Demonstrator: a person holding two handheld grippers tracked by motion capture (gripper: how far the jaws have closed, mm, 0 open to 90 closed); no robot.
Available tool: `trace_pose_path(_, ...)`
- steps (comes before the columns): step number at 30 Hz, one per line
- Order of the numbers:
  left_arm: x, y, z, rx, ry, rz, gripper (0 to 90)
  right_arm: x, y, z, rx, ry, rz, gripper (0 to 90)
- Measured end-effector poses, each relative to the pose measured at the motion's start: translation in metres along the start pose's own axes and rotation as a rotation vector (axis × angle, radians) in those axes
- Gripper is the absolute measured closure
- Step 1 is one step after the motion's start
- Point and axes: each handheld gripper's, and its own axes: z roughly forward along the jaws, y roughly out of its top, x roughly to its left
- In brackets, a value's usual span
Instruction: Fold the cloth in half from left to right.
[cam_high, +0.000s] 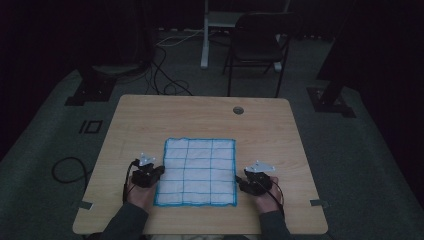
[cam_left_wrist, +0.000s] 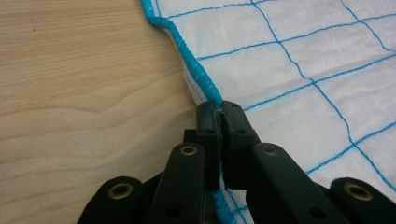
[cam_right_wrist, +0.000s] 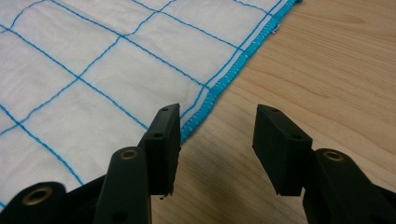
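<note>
A: Left gripper (cam_left_wrist: 219, 112) jaws are clamped on the blue hem of the cloth (cam_high: 200, 170), at its left edge near our corner.

B: Right gripper (cam_right_wrist: 217, 140) jaws gape, one over the right hem, the other over bare surface (cam_high: 280, 130). We're a short push inward from the pinch.

A: Count: one cloth, two grippers.

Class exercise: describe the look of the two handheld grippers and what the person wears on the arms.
Both the left gripper and right gripper are black, with brass-coloured rivets on the linkages and blocky rectangular fingertips. Each carries a pale grey three-cornered plate and trails a black cable. The sleeves are dark grey.
</note>
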Motion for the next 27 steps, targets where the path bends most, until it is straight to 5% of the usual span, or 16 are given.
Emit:
trace_pose_path(15, 0.007, 0.010, 0.003, 0.033, -0.008, 0.001, 88.5, 0.010, 0.008, 0.012, 0.000, -0.024, -0.057, 74.3)
trace_pose_path(27, 0.004, 0.017, -0.004, -0.016, -0.042, 0.025, 88.6, 0.014, 0.015, 0.022, 0.021, -0.004, -0.130, 86.4)
